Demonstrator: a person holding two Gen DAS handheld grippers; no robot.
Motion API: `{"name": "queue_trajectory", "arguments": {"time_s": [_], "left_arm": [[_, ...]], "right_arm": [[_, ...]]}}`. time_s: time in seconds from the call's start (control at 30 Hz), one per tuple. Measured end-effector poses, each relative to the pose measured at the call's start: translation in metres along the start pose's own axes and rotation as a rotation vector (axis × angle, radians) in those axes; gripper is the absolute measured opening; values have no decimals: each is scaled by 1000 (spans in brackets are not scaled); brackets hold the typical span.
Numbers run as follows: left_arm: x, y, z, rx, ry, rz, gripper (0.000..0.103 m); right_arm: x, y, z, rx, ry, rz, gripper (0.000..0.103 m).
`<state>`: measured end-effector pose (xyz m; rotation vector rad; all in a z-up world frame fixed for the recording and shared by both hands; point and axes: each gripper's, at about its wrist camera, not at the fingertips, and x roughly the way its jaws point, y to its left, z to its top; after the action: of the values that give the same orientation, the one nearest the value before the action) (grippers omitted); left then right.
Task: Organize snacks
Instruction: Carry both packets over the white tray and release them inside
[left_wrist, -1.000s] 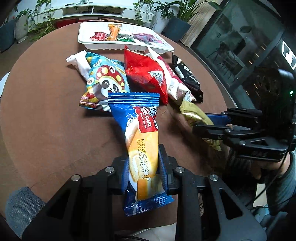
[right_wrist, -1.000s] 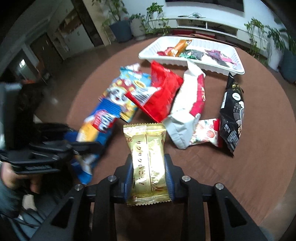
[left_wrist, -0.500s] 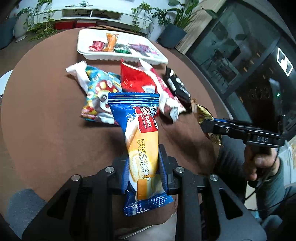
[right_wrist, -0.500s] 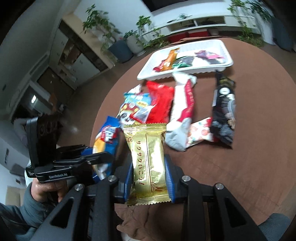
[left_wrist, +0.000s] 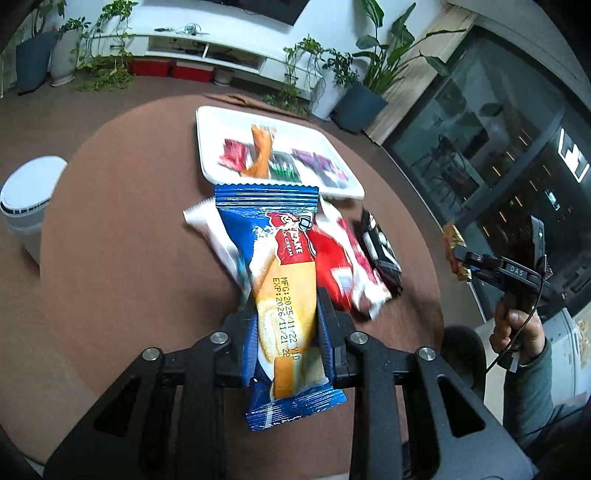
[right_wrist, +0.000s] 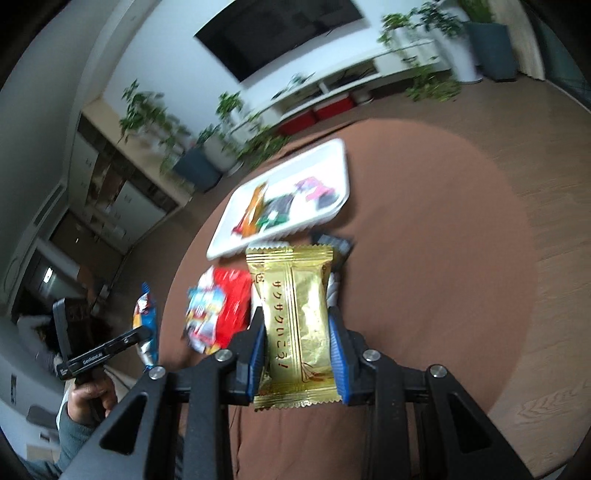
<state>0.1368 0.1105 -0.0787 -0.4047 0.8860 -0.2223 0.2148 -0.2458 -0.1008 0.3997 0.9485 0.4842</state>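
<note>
Between my left tongs: a blue cake-roll packet (left_wrist: 284, 291), pinched across its lower half by my left tongs (left_wrist: 284, 325), its sealed top edge pointing away from me, held above the counter.
Between my right tongs: a gold wafer packet (right_wrist: 299, 325), pinched at its lower half by my right tongs (right_wrist: 299, 350), long side running away from me, also held off the counter.
Left tongs seen from the right: they (right_wrist: 142, 334) show at the far left with the blue packet hanging out of them, my hand (right_wrist: 88, 398) gripping the handle below.
Right tongs seen from the left: they (left_wrist: 460, 258) show at the far right with the gold packet's end sticking out, my hand (left_wrist: 517, 332) on the grip.
Loose snacks on the counter: a red bag (left_wrist: 332, 266), a white-ended packet (left_wrist: 207, 221) and a black packet (left_wrist: 380, 247) lie bunched together just past my left tongs; a colourful cartoon bag (right_wrist: 205, 314) lies beside the red one.
Tray: a white tray (left_wrist: 203, 147) sits beyond the pile, holding a red, an orange, a green and a purple snack side by side.
Counter: round and brown (left_wrist: 129, 240).
Beyond the counter: a white bin (left_wrist: 27, 195) on the floor at the left, potted plants along the wall.
</note>
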Motion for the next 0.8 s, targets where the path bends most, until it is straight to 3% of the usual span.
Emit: {"name": "queue_trajectory", "arguments": {"time_s": [0.17,0.37,0.6,0.8], "left_arm": [[3,10,48,13,-36,22,25],[20,13,112,56,-53,65,25],[60,17,183,64,-41,79,25],[114,23,215,74,13,92,25]], "right_arm": [[-14,-15,40,16,-84,-65,34],[-8,-3,91,-10,-152,-86,34],[43,42,147,-87,-168,-48,34],[107,60,165,-101,-111,-8,34]]}}
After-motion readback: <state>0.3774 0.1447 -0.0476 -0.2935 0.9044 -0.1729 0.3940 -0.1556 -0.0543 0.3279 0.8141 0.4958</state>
